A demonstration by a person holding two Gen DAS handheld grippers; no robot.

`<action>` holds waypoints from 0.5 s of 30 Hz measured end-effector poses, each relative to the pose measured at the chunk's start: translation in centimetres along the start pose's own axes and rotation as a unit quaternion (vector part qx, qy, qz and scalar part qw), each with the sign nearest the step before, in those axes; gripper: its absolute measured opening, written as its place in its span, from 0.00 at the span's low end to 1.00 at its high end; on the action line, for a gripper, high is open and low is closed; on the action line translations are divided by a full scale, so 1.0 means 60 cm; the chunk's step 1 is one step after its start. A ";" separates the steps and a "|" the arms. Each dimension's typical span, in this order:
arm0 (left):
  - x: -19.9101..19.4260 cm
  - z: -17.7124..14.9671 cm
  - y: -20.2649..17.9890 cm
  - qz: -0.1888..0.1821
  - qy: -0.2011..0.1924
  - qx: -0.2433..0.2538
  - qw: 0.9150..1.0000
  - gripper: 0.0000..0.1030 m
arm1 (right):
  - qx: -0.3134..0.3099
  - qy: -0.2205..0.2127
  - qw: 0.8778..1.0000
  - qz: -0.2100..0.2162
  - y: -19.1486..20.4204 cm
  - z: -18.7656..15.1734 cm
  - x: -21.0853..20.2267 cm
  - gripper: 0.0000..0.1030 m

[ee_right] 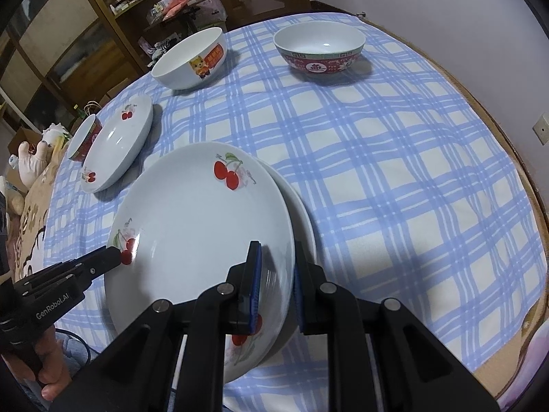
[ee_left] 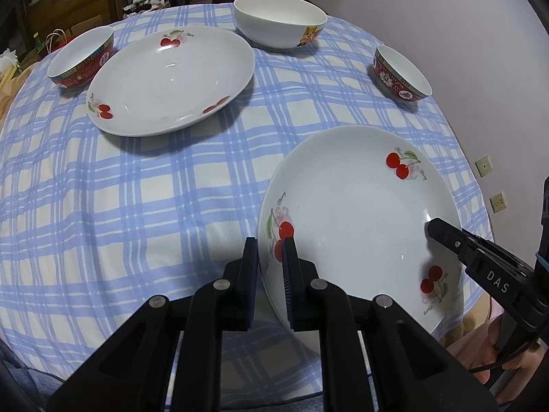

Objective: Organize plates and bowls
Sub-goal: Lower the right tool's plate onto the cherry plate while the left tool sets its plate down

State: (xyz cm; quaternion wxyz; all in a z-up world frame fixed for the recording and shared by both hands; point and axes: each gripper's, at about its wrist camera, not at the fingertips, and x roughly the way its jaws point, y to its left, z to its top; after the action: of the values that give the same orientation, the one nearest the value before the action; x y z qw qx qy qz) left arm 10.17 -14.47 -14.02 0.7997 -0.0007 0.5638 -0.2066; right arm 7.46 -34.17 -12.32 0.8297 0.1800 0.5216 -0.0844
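A white plate with cherry prints is held at the near side of the table. My left gripper is shut on its left rim; in the right wrist view its tip shows at that edge. On the opposite rim my right gripper is shut. A second white rim peeks out under the plate on the right; I cannot tell whether the right jaws clamp it too. Another cherry plate lies alone at the far left.
The blue checked tablecloth covers a round table. A white cartoon bowl stands at the back. One red patterned bowl sits far left, another far right. Shelves stand behind; a wall lies right.
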 end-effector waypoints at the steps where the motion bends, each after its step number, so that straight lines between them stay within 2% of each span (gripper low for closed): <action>1: 0.000 0.000 -0.001 0.001 0.000 0.001 1.000 0.12 | 0.000 0.000 1.000 0.000 0.000 0.000 0.000 0.19; 6: 0.006 -0.001 -0.006 0.002 0.006 0.006 1.000 0.12 | 0.002 0.007 1.000 -0.005 -0.002 0.000 0.004 0.23; 15: 0.009 -0.003 -0.007 0.005 0.006 0.009 1.000 0.12 | 0.002 0.008 1.000 -0.006 -0.001 0.000 0.005 0.23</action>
State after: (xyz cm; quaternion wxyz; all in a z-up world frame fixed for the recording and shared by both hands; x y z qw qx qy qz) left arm 10.03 -14.96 -14.46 0.7972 0.0108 0.5669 -0.2075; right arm 7.54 -34.20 -12.58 0.8247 0.1794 0.5289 -0.0891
